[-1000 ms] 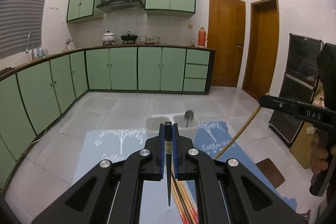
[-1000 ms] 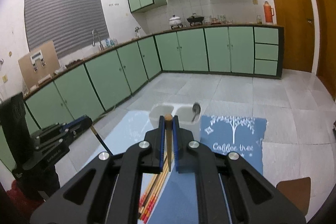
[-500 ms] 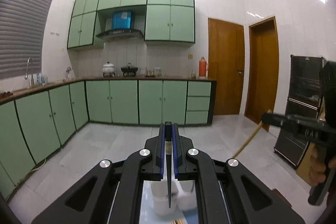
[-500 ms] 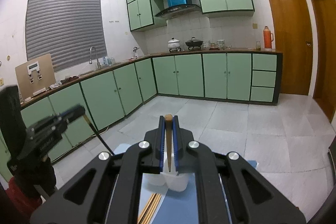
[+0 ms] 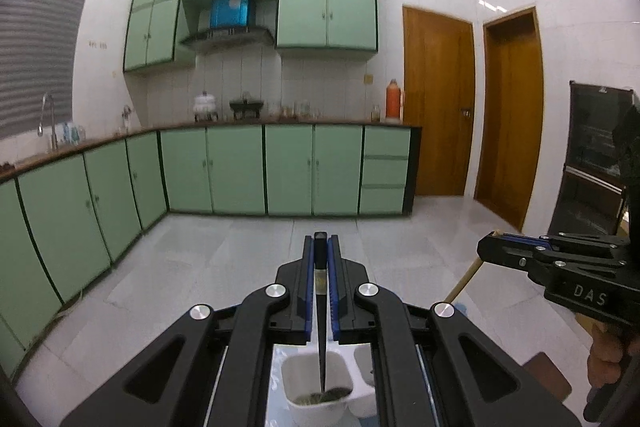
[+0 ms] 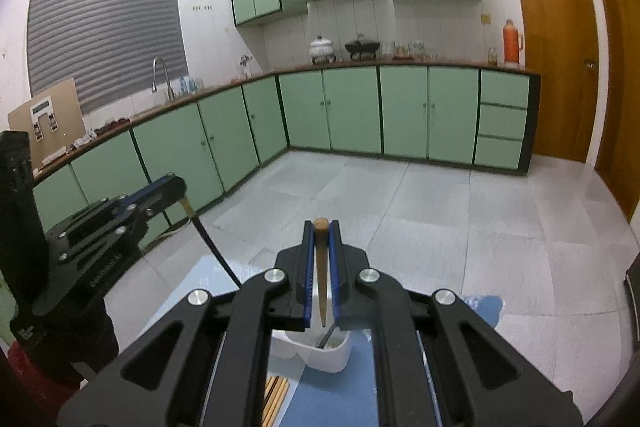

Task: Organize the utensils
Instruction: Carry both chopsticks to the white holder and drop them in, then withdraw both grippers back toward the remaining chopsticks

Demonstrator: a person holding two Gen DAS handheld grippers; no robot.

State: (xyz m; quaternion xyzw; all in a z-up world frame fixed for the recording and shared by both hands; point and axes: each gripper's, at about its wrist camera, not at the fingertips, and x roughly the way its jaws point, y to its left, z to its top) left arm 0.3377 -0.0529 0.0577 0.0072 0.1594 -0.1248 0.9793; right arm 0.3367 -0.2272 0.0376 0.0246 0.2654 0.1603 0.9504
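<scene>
**Both grippers clamped on chopsticks above the white holder**

Left gripper (image 5: 321, 247): the jaws are closed on a dark chopstick (image 5: 321, 347). The chopstick runs down between the blue pads, and its tip hangs inside the mouth of the left compartment of the white utensil holder (image 5: 304, 403). Whether the tip touches the bottom cannot be told. The tip sits near the middle of the compartment, clear of all four walls. A second compartment lies just to the right, partly hidden by the gripper body.

Right gripper (image 6: 321, 231): the jaws are closed on a light wooden chopstick (image 6: 321, 267). Its lower tip hangs just above the rim of the white utensil holder, over the compartment that already contains a dark-handled utensil (image 6: 326, 337) leaning against the wall. In the left wrist view this gripper appears at the right edge, with the wooden chopstick slanting down and to the left from it.

The holder stands on a blue mat (image 6: 332, 399). More chopsticks (image 6: 274, 397) lie flat on the mat, near the holder's base and apart from it.

Beyond the holder the tiled floor (image 6: 440, 207) is open as far as the green base cabinets (image 6: 352, 111). The two grippers are well apart, with free space between them.
</scene>
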